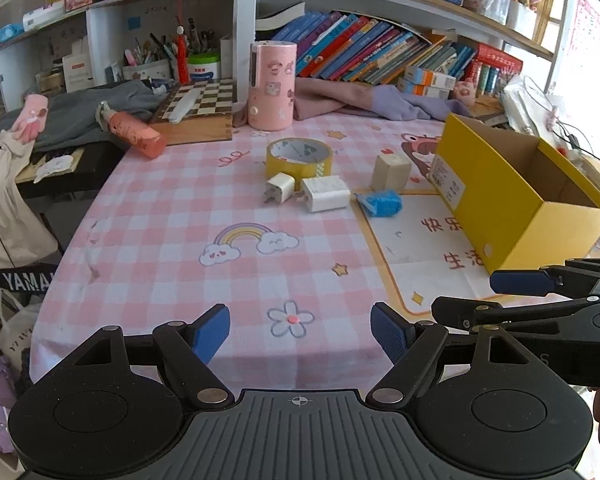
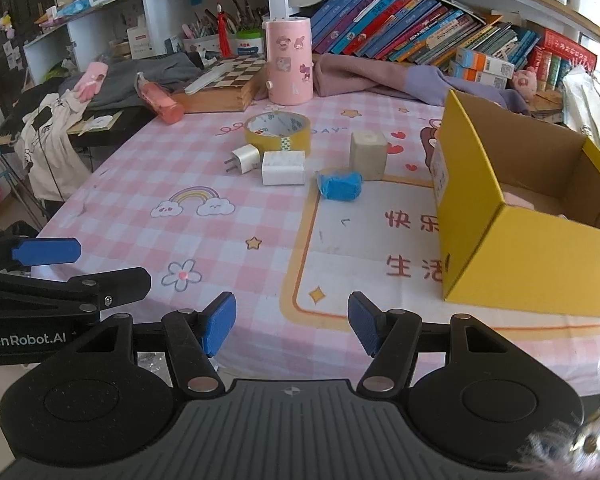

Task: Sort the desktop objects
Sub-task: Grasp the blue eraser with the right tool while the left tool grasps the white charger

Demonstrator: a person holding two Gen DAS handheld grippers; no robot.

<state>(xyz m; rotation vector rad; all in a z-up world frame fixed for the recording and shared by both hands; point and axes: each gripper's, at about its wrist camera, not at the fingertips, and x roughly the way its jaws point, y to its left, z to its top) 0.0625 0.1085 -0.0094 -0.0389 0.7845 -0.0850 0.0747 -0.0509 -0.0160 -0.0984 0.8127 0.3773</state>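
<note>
On the pink checked tablecloth lie a yellow tape roll (image 1: 299,157) (image 2: 278,131), a small white plug charger (image 1: 279,187) (image 2: 244,159), a bigger white charger (image 1: 325,194) (image 2: 283,168), a beige cube (image 1: 391,172) (image 2: 368,155) and a blue wrapped lump (image 1: 381,203) (image 2: 339,186). An open yellow cardboard box (image 1: 496,196) (image 2: 500,240) stands at the right, with something pale inside. My left gripper (image 1: 300,334) is open and empty over the table's near edge. My right gripper (image 2: 292,322) is open and empty beside it, to its right.
A pink cylinder (image 1: 271,85) (image 2: 289,60), a chessboard box (image 1: 198,114), an orange-pink bottle (image 1: 134,133) and crumpled clothes (image 1: 364,98) line the back of the table. Bookshelves stand behind. A chair with clothes is at the left.
</note>
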